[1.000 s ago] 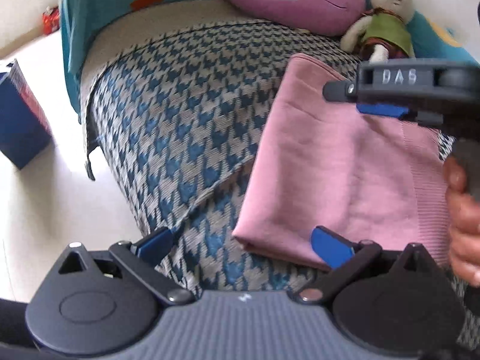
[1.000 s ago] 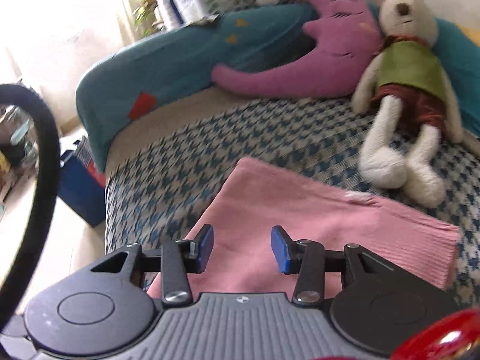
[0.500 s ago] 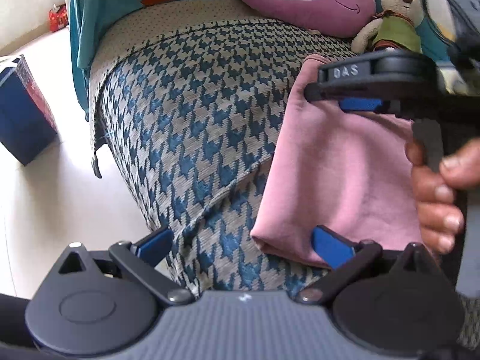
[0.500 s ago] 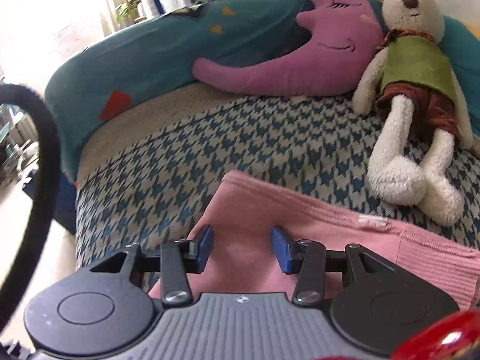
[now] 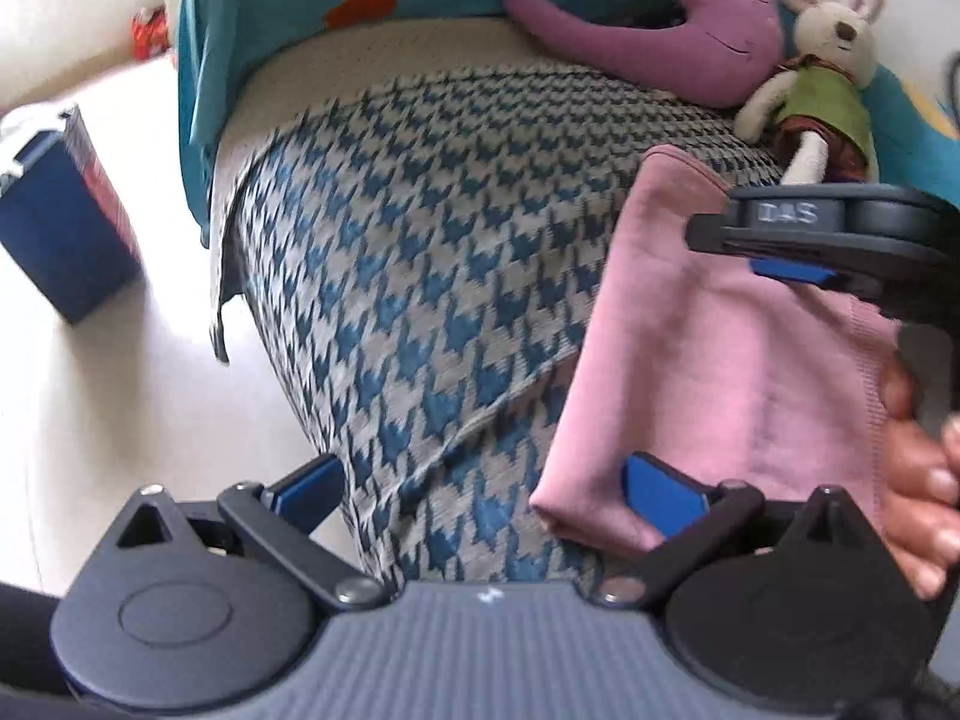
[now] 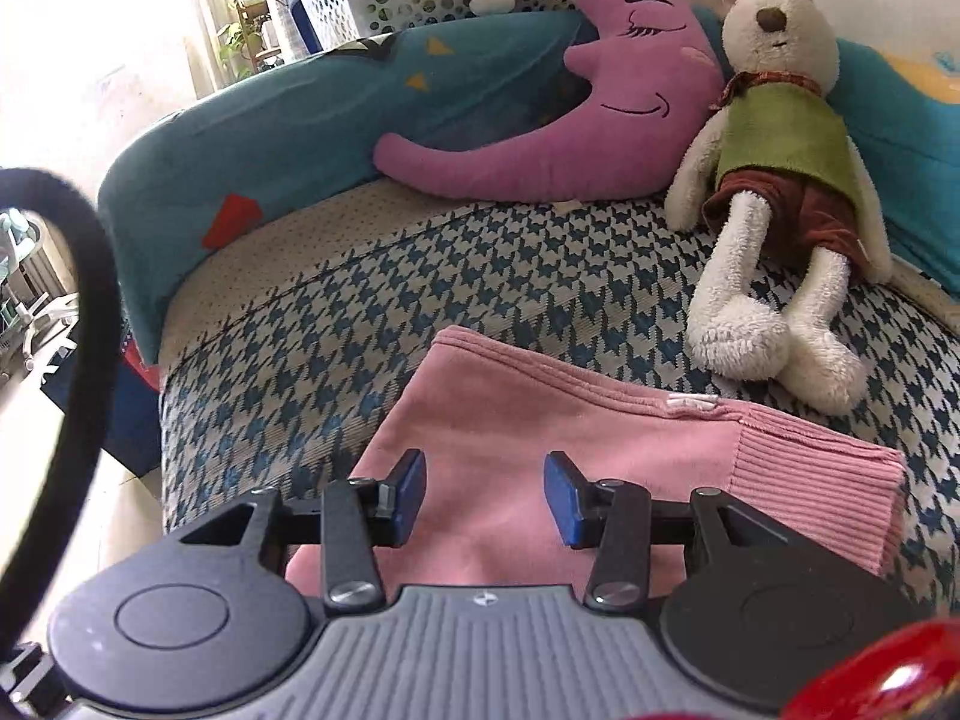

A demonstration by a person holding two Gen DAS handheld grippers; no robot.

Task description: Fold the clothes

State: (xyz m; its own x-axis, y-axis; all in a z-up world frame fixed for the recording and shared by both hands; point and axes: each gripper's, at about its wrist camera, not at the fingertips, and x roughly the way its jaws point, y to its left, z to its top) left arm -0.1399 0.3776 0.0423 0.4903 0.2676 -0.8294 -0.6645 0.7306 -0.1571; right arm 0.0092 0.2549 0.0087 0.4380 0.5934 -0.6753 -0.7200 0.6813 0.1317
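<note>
So the bed (image 6: 456,294) with the blue houndstooth cover is the biggest thing here, with the purple moon pillow (image 6: 588,120) and plush rabbit (image 6: 780,180) up at the back. Your folded pink garment (image 6: 540,438) lies flat near the bed's front edge. Your left tongs (image 5: 480,483) are spread wide, one pad over the garment's corner, gripping nothing. Your right tongs (image 6: 485,498) are partway open above the pink fabric, empty too.
</note>
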